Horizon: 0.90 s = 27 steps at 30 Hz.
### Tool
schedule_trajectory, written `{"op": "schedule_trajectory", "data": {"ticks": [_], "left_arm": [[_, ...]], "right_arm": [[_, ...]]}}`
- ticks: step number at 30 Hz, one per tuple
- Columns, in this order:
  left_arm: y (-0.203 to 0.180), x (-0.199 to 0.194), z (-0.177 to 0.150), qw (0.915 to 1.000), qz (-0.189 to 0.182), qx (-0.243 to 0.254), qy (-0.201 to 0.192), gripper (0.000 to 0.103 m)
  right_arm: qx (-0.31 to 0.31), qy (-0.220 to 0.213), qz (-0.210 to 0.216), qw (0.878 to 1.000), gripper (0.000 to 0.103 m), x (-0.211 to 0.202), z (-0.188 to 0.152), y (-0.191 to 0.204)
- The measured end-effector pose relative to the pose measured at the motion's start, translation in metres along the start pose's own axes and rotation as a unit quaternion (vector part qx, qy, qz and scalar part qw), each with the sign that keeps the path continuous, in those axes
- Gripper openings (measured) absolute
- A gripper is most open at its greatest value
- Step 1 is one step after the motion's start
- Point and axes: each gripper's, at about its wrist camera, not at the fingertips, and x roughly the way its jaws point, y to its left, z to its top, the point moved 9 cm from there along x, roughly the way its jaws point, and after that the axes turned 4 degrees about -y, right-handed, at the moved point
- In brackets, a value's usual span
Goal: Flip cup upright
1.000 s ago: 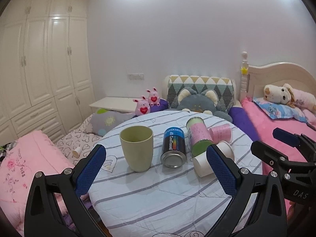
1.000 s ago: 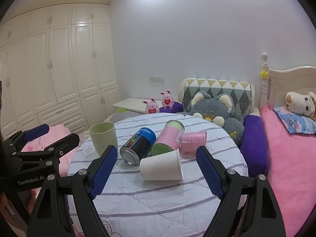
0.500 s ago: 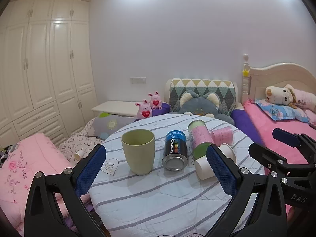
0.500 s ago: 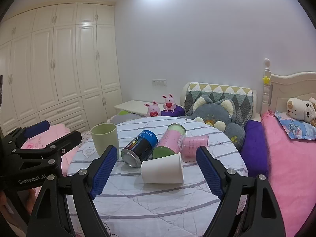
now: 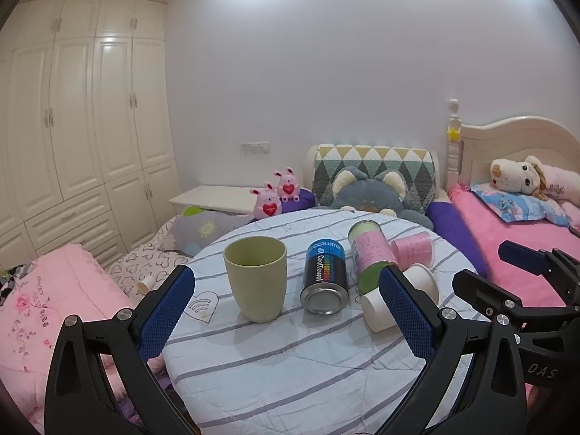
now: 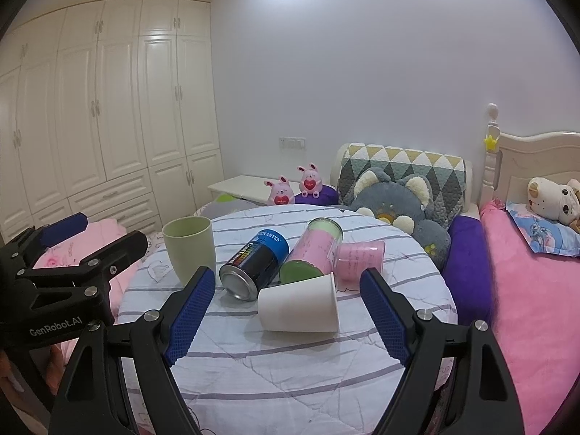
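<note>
Striped cloth covers round table (image 6: 290, 373); white wardrobe (image 6: 108, 116) behind; both tools spread wide, holding nothing.

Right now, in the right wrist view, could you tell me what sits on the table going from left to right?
Green cup, upright → blue can, on its side → white cup, on its side → pink cup, on its side.

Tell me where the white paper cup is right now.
The white paper cup lies on its side on the striped table, centred between the right gripper's open fingers in the right wrist view, just in front of the blue can and pink-green canister.
</note>
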Motion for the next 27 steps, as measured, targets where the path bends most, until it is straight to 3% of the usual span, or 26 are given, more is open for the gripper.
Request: {"op": "schedule_trajectory", "data": {"ticks": [27], "left_arm": [[0.019, 0.024, -0.007, 0.9996, -0.011, -0.019, 0.016, 0.103]], "right_arm": [[-0.024, 0.038, -0.006, 0.999, 0.084, 0.026, -0.007, 0.014]]}}
